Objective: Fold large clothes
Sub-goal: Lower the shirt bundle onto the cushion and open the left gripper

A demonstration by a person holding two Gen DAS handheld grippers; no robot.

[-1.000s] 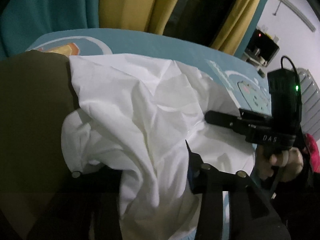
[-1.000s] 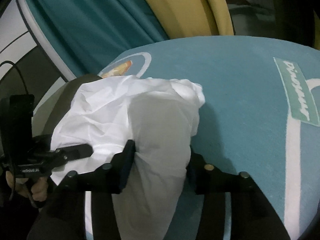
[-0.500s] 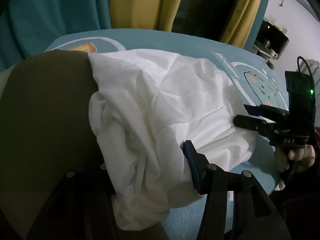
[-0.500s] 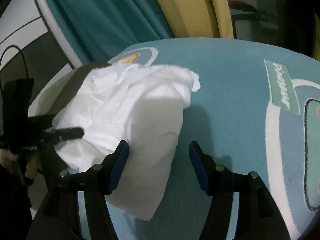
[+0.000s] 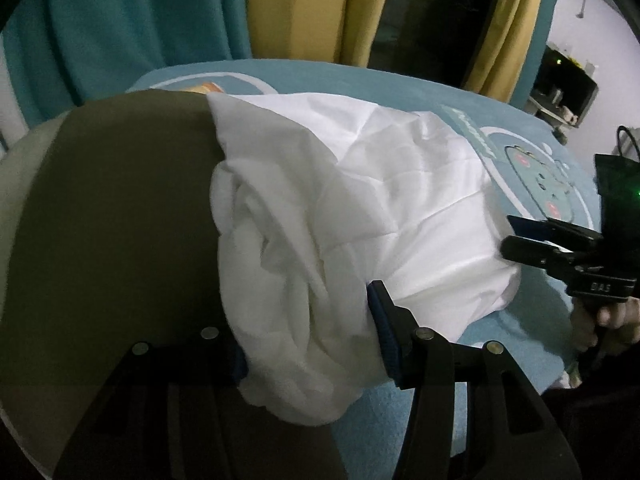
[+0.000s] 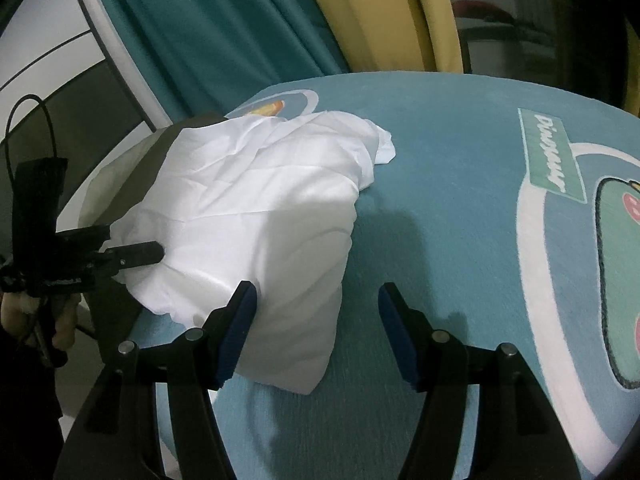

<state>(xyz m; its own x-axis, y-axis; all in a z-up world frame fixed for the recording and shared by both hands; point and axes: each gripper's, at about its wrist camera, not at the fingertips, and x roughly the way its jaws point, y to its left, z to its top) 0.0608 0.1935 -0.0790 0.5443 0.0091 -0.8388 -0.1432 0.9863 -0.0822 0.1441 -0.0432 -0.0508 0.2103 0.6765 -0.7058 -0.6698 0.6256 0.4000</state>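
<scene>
White garment bunched centre-left on the teal bed. Looks light, limp, probably slippery; grab a hem or corner. Right gripper jaws apart, just opened, cloth lying loose between. Left gripper apart, just opened, cloth bulging between.

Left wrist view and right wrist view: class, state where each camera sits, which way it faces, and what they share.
Left wrist: on left gripper, facing down jaws that just opened, white cloth between them; right hand shows at right.
Right wrist: on right gripper, jaws just opened, cloth edge between them; left hand at left.
Shared: cloth, blue bedcover, curtains.
</scene>
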